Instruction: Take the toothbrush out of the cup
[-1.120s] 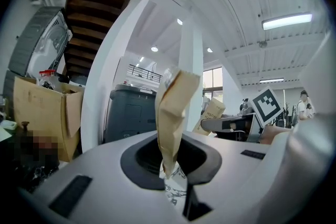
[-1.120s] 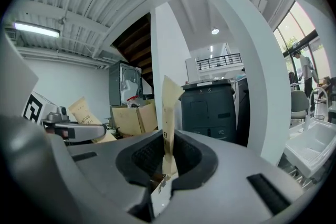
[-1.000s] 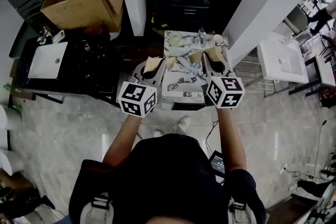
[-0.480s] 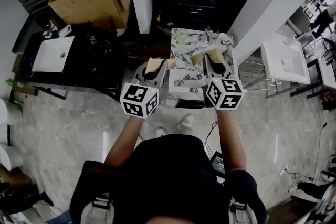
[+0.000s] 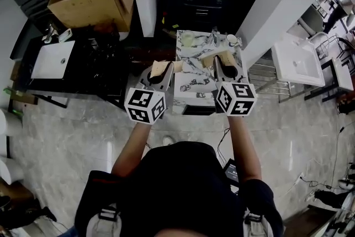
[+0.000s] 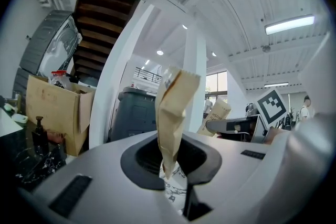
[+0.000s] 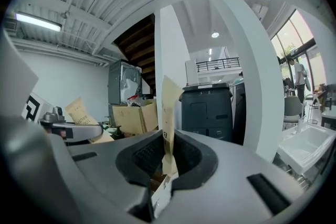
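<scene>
As both point forward — left claw (image 6: 173, 174) grips tan packet (image 6: 176, 107), right claw (image 7: 164, 165) grips second packet (image 7: 169, 107).

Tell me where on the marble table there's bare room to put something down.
The near half of the marble table is bare, between the left gripper and right gripper, each clamping a paper packet. The far edge is crowded: a pale cup, a white cup and something small between them.
</scene>
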`<move>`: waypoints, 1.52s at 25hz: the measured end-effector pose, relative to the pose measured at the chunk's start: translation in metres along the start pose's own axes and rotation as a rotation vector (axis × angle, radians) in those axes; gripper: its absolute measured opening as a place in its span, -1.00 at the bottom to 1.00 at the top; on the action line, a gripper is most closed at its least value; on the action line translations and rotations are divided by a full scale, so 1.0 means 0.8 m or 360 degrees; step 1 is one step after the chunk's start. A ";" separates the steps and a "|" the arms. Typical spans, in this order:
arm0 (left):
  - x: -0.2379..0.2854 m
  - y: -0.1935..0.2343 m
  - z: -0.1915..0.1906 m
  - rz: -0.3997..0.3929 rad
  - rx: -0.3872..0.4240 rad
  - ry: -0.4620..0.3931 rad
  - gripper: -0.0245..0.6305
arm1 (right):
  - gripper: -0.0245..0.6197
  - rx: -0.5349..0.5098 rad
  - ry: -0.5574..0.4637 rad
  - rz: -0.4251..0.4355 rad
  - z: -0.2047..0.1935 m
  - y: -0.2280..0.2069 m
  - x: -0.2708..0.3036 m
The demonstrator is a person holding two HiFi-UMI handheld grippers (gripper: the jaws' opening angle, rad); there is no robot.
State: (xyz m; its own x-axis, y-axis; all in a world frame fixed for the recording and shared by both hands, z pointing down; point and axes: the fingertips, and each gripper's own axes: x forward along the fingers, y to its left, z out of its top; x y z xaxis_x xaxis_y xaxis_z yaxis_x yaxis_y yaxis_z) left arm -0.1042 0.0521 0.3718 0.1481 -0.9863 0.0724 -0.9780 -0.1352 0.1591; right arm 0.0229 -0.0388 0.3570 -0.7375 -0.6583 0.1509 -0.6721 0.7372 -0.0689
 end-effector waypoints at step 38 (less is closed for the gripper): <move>0.049 -0.123 0.002 0.0045 0.0054 0.0008 -0.79 | -0.75 -0.0056 0.0069 0.0188 -0.010 -0.074 -0.067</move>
State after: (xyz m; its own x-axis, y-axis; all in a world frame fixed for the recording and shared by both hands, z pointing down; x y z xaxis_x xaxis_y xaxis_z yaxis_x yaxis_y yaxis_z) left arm -0.0023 0.0263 0.3572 0.1209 -0.9893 0.0813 -0.9862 -0.1104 0.1231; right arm 0.1029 -0.0462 0.3610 -0.8073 -0.5600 0.1864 -0.5776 0.8145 -0.0542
